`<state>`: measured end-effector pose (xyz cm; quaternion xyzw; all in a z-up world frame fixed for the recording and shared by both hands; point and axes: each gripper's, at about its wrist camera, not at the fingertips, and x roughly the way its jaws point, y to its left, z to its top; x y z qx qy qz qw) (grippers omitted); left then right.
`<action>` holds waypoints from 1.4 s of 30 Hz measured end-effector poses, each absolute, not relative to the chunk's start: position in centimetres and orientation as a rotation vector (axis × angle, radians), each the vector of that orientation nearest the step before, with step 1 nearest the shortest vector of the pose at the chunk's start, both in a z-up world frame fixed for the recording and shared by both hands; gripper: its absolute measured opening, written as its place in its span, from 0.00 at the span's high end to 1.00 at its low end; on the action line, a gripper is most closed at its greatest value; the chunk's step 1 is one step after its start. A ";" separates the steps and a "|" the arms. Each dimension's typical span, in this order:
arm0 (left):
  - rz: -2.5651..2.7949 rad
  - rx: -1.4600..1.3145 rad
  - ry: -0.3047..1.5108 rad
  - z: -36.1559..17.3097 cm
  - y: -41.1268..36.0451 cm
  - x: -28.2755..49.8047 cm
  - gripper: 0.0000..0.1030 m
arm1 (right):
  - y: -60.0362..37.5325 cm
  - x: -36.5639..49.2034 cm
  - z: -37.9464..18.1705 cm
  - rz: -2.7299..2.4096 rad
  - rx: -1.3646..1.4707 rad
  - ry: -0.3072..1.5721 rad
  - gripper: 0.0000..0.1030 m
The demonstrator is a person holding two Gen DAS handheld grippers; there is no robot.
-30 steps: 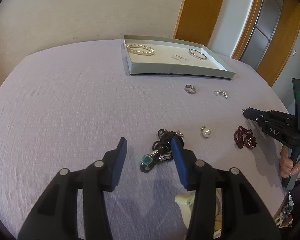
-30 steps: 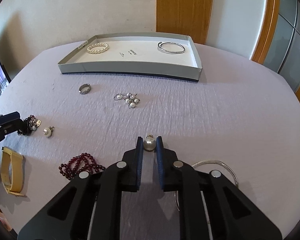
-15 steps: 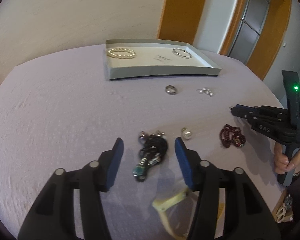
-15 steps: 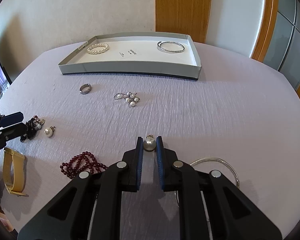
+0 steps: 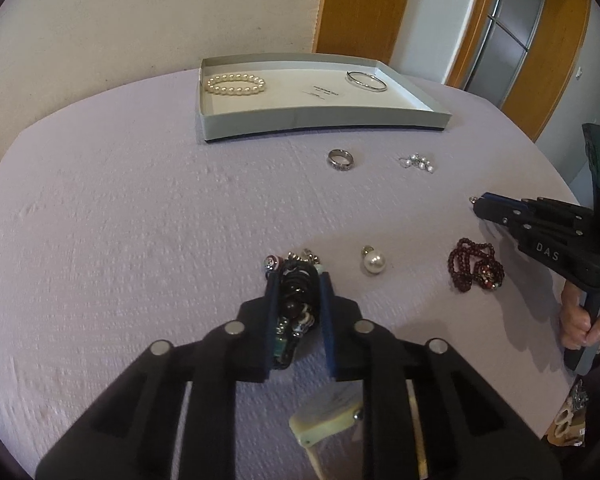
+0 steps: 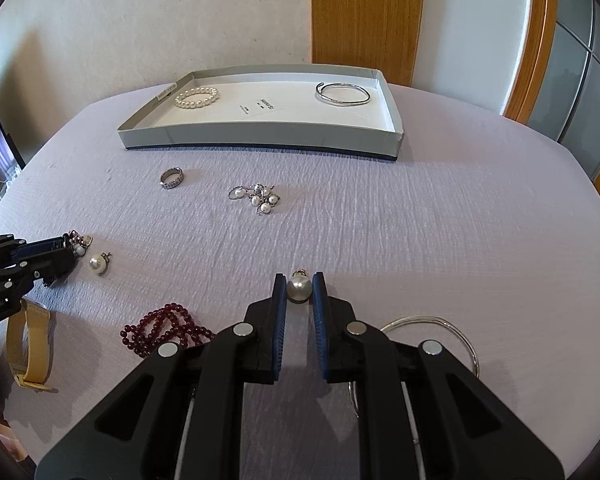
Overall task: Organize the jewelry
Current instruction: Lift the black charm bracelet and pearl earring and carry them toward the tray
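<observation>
On the lilac tablecloth my left gripper (image 5: 298,280) is closing on a dark charm bracelet (image 5: 296,296), and its pads press the bunched beads from both sides. The right wrist view shows that gripper (image 6: 66,250) at the far left. My right gripper (image 6: 299,280) is shut on a pearl pendant (image 6: 299,286) and holds it just over the cloth. A grey tray (image 5: 320,120) at the back holds a pearl bracelet (image 5: 236,83) and a silver bangle (image 5: 367,81).
Loose on the cloth lie a silver ring (image 5: 341,159), a cluster of pearl earrings (image 5: 418,161), a single pearl (image 5: 374,262), a red bead string (image 5: 476,270), a yellow watch strap (image 6: 30,348) and a silver hoop (image 6: 440,322). A hand (image 5: 580,320) grips the right tool.
My left gripper moved forward over the dark bracelet and its jaws came together around it. The right gripper stayed still with the pearl in it.
</observation>
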<state>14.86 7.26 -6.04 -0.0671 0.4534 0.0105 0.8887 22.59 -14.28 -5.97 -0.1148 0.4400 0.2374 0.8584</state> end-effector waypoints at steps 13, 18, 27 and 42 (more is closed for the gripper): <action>0.066 -0.178 0.886 -4.0 8.7 15.8 0.84 | -14.5 23.0 -5.2 0.506 -0.209 0.911 0.87; 0.077 -0.187 0.880 -3.7 9.0 16.5 0.84 | -14.3 23.4 -4.7 0.511 -0.205 0.907 0.87; 0.084 -0.196 0.870 -3.0 9.3 18.2 0.84 | -13.9 24.8 -3.7 0.510 -0.206 0.896 0.87; 0.107 -0.234 0.819 0.1 10.9 25.4 0.84 | -10.9 31.7 1.1 0.505 -0.136 0.815 0.87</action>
